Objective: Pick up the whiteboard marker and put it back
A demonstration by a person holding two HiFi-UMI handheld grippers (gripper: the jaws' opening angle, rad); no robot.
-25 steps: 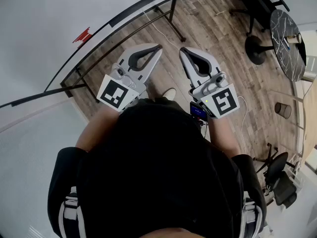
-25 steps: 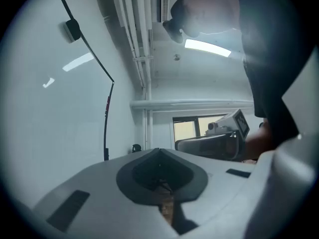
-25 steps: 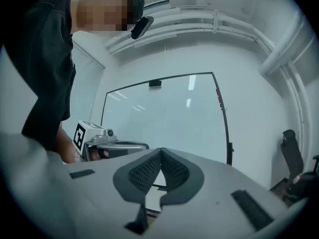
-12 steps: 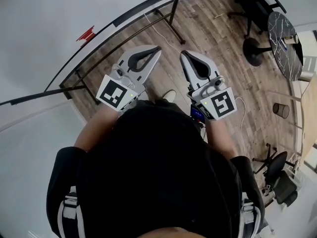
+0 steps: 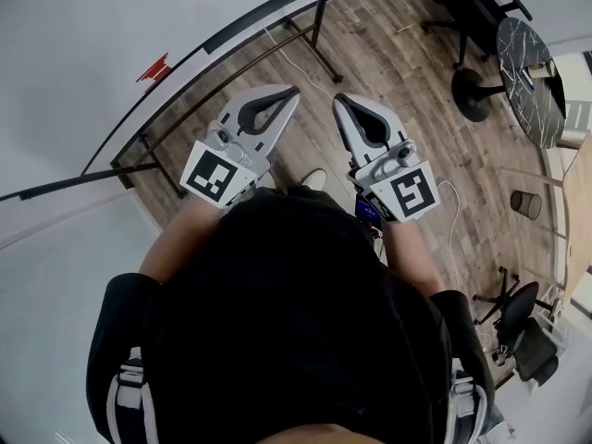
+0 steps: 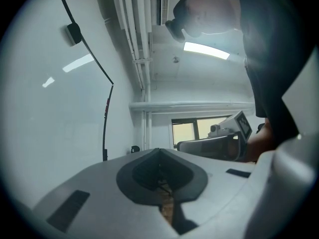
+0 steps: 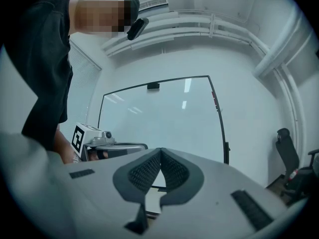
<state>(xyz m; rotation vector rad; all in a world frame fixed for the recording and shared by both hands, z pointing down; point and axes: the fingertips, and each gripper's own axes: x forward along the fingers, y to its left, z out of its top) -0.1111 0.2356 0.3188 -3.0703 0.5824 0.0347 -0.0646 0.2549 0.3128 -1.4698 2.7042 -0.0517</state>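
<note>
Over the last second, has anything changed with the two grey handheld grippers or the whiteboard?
Nothing visibly changed. The grey left gripper and the grey right gripper stay shut and empty, side by side above the brown wooden floor, facing the black-framed whiteboard.

Head view: both hands are hidden under the person's black top (image 5: 287, 322) and the left gripper (image 5: 294, 90) and right gripper (image 5: 339, 99). A small red object (image 5: 154, 67) by the whiteboard (image 5: 83, 54) is too small to identify; the whiteboard is cut off top and left.
</note>
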